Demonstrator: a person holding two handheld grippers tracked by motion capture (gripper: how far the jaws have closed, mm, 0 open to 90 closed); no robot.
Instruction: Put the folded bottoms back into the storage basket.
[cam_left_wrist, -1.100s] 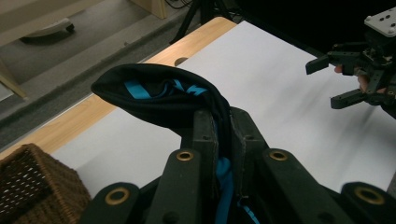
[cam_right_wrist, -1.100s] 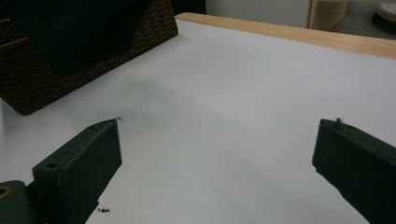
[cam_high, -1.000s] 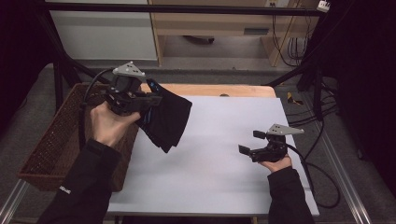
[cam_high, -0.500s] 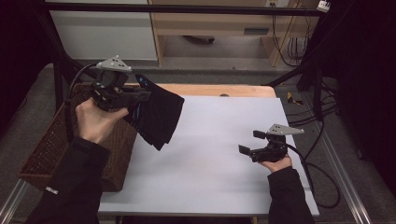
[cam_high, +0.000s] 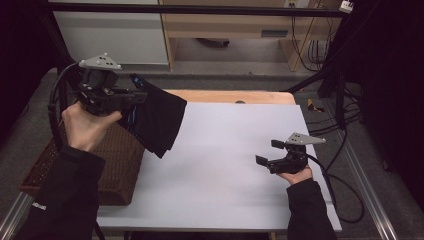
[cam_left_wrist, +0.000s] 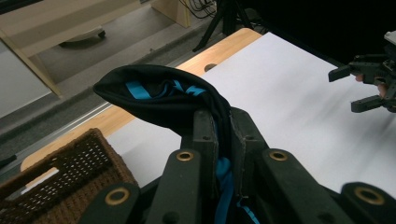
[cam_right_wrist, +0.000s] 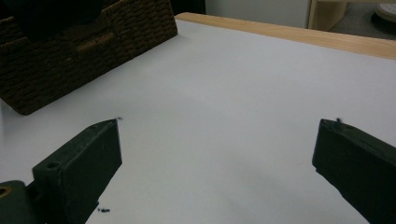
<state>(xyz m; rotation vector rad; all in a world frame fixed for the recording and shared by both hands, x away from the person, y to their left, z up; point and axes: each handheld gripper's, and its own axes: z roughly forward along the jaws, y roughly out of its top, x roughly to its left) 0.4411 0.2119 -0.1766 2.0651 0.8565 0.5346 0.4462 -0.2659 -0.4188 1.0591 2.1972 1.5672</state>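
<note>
A black garment with blue markings (cam_high: 157, 120) hangs in the air over the table's left edge, with my left gripper (cam_high: 134, 97) shut on it. In the left gripper view the cloth (cam_left_wrist: 159, 95) bulges over the closed jaws, and blue fabric shows between them. At the right of the white table (cam_high: 225, 165), my right gripper (cam_high: 267, 152) rests low, open and holding nothing. Its two jaws stand wide apart in the right gripper view, with bare table (cam_right_wrist: 224, 93) between them.
A brown wicker basket (cam_high: 107, 165) sits at the table's left edge, below the hanging garment, also seen as the basket (cam_right_wrist: 70, 42) and the basket (cam_left_wrist: 56, 172). A wooden strip (cam_high: 235, 96) borders the far edge. Cables trail on the floor at the right.
My left gripper has lifted the garment and carried it left, toward the basket. The right gripper has stayed still and open.
</note>
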